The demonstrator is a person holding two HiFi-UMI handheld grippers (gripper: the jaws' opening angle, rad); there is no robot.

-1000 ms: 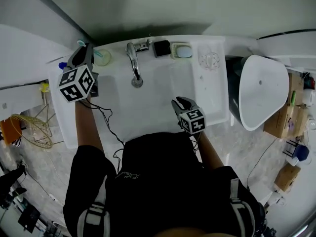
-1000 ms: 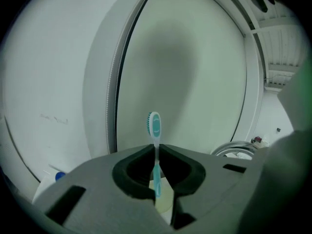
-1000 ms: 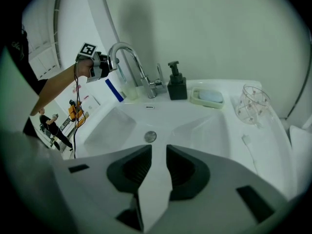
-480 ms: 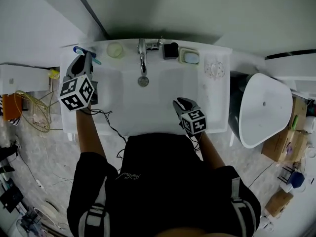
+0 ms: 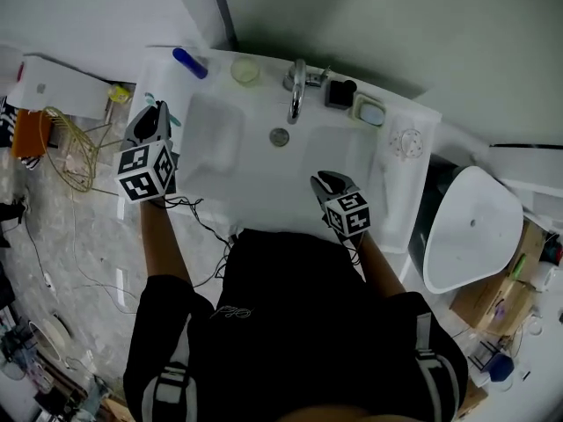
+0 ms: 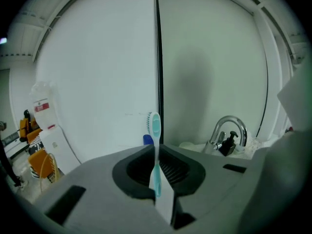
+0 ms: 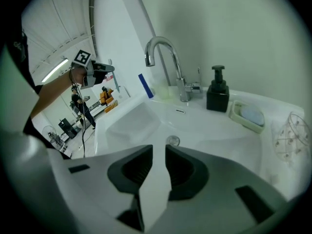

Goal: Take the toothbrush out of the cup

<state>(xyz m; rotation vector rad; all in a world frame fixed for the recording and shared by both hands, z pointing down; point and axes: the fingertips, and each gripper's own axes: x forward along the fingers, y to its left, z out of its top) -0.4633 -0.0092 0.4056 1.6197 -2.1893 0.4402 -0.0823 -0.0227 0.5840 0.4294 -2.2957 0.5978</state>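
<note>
The right hand-held gripper (image 7: 158, 155) is hovering over the front of the sink (image 5: 255, 178), much where it was a second ago. Its jaws are standing a little apart with nothing between them, only the white basin showing through the gap.

The left hand-held gripper (image 5: 151, 120) is now hanging over the sink's left edge. A second ago it was reaching up to the cup (image 5: 245, 69) at the back rim. It is clamping the teal toothbrush (image 6: 155, 152) by its handle, and the brush is standing upright between the nearly closed jaws with its head on top. The toothbrush is now clear of the cup and well apart from it. The cup is sitting on the back rim between a blue tube (image 5: 190, 62) and the faucet (image 5: 296, 95).
</note>
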